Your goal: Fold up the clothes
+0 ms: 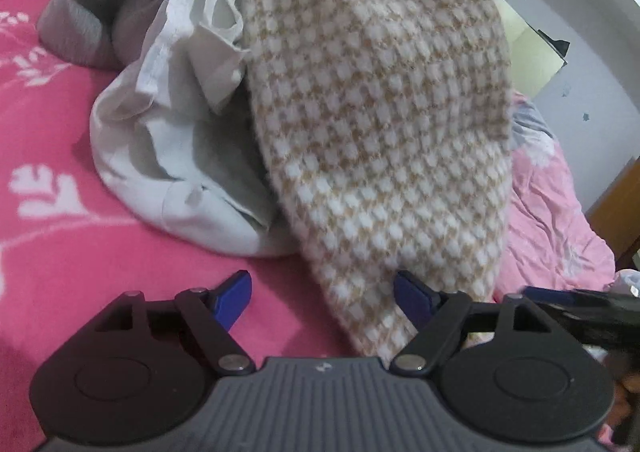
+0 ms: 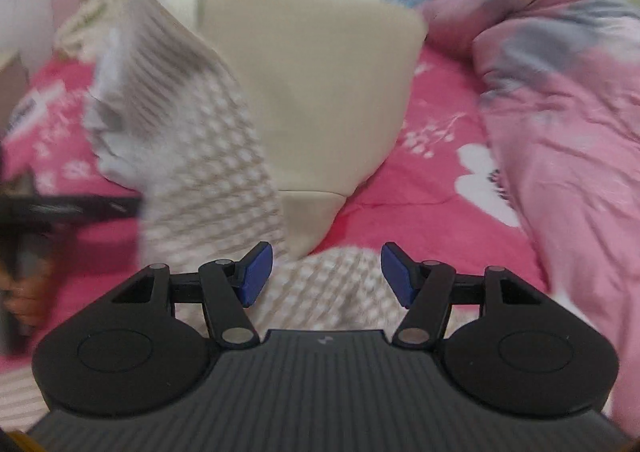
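Up close in the left wrist view, our left gripper [image 1: 323, 294] fills the bottom of the frame, its blue fingertips [image 1: 234, 298] spread wide apart with nothing pinched between them. A beige-and-white knitted garment [image 1: 380, 112] hangs down through the centre and upper right of the frame; its lower end drops just beside the right-hand blue tip, partly covering it, but we cannot tell whether they touch. Left of centre, a crumpled white garment [image 1: 172, 156] lies on the pink floral bedsheet [image 1: 60, 252], and a grey garment [image 1: 92, 12] sits behind it in the upper left. A light pink quilt [image 1: 552, 220] shows at the right edge.

Over in the right wrist view, which is blurred, our right gripper [image 2: 327, 276] also has its blue tips well apart and holds nothing. The same knitted garment [image 2: 192, 156] rises from the lower centre toward the upper left, with part of it spread just beyond the fingers. A cream cushion [image 2: 312, 92] stands behind it at centre. At the far left edge we see the other gripper's dark body and a hand [image 2: 28, 296]. The light pink quilt [image 2: 560, 112] is bunched along the right side on the pink sheet [image 2: 440, 180].
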`<state>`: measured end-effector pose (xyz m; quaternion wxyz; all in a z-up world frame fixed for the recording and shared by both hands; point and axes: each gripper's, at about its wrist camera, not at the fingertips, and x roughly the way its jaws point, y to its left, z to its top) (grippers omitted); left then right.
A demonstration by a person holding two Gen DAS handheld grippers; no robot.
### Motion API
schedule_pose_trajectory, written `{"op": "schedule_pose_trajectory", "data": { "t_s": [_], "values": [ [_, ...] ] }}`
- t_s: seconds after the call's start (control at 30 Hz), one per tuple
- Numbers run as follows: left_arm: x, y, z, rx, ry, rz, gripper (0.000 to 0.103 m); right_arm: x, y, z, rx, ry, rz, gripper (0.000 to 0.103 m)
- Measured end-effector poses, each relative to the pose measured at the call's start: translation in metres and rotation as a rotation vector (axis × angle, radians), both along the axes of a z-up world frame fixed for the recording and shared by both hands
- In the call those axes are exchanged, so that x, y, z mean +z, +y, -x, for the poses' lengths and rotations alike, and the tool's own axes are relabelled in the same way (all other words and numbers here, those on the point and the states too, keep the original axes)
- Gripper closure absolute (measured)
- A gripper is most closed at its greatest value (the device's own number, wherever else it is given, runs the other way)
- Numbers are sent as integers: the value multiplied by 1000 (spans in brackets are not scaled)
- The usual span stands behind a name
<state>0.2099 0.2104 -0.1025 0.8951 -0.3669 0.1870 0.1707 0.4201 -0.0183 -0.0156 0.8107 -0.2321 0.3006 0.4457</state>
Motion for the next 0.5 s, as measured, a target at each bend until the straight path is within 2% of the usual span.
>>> {"op": "schedule_pose_trajectory", "data": {
  "t_s": [0.1, 0.23, 0.3, 0.43, 0.5],
  "values": [
    [-2, 2, 1, 9, -6, 3, 25, -13, 10, -31, -29, 44, 19, 41],
    [-2, 2, 5, 19, -15, 5, 26, -43, 25, -73, -88, 224, 35, 40],
    [-2, 2, 8, 24, -18, 6, 26, -50, 25, -81, -75, 304, 59, 40],
    [-2, 2, 12, 33, -23, 9, 26, -40, 20, -84, -19, 376, 79, 42],
    [-3, 2, 14, 39, -25, 11, 26, -33, 20, -81, 24, 388, 110, 50]
  ]
}}
